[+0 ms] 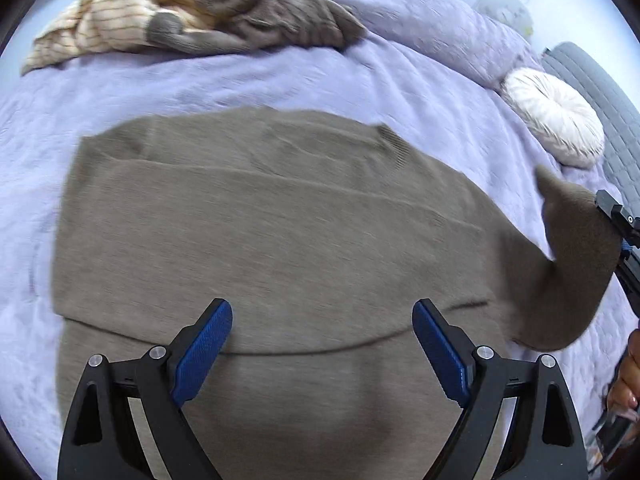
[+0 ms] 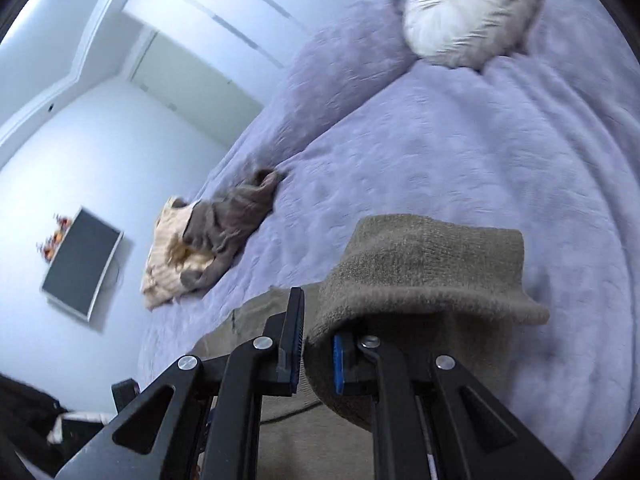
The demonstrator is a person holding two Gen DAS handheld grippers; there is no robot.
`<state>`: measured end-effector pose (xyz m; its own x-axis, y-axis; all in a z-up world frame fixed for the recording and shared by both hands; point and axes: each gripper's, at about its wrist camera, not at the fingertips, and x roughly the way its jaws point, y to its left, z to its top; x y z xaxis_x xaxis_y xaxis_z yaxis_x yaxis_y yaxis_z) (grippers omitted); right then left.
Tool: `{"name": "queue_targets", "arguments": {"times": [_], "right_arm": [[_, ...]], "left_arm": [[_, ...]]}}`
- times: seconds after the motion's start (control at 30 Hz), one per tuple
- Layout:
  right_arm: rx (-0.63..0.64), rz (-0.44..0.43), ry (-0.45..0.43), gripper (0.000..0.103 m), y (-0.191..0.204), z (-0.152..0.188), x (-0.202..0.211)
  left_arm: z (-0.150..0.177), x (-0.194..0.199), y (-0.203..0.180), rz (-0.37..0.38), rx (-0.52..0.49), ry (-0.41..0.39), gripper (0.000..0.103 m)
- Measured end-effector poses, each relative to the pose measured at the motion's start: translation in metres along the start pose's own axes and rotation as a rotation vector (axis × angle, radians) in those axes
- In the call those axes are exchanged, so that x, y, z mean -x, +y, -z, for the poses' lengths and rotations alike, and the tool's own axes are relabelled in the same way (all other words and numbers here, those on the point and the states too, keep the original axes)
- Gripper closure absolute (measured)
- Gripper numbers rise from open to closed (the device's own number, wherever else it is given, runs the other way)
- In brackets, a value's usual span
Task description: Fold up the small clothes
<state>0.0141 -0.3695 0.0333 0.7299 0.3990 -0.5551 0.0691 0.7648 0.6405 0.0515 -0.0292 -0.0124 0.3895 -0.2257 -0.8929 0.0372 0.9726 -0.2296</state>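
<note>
While the left tool (image 1: 322, 344) hangs wide open over the taupe sweater (image 1: 280, 240), nothing sits between its blue pads (image 1: 204, 350); they hover above the garment's lower half. Sweater lies spread flat on the lavender bedspread (image 1: 200, 84), with a fold line crossing it near the tool. Right tool (image 2: 316, 354) is clamped onto the sweater's sleeve (image 2: 424, 276), cuff end draped over the jaws and lifted off the bed; in the left wrist view this sleeve (image 1: 576, 256) rises at the right edge. Pile of other clothes (image 1: 180, 12), cream striped and grey, sits at the far side of the bed, well apart. Round white cushion (image 1: 556, 116) lies near the pillows. Frames blurred.
</note>
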Motion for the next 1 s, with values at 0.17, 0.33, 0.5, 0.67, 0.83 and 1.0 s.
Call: {"name": "queue_targets", "arguments": {"times": [0.17,0.33,0.5,0.67,0.83,1.0], "right_arm": [[0.247,-0.044,0.178,0.090,0.085,0.042,-0.085],[0.347,0.046,0.426,0.089,0.100,0.102,-0.171],[0.177,0.064,0.460,0.079,0.072,0.113,-0.169],[-0.064,0.088,0.311,0.059,0.039,0.091,-0.137],[-0.160,0.079,0.296,0.084,0.036,0.076,-0.158],[0.026,-0.035,0.351,0.092,0.090,0.092,-0.176]], "left_arm": [[-0.005,0.004,0.051,-0.055,0.072,-0.025,0.011],[-0.003,-0.002,0.090,-0.077,0.118,-0.021,0.011],[-0.001,-0.001,0.109,-0.024,0.126,-0.029,0.011],[-0.007,-0.001,0.119,0.147,0.179,-0.030,0.011],[-0.014,-0.004,0.124,0.314,0.207,-0.008,0.011],[-0.020,-0.014,0.135,0.491,0.284,0.034,0.011]]}}
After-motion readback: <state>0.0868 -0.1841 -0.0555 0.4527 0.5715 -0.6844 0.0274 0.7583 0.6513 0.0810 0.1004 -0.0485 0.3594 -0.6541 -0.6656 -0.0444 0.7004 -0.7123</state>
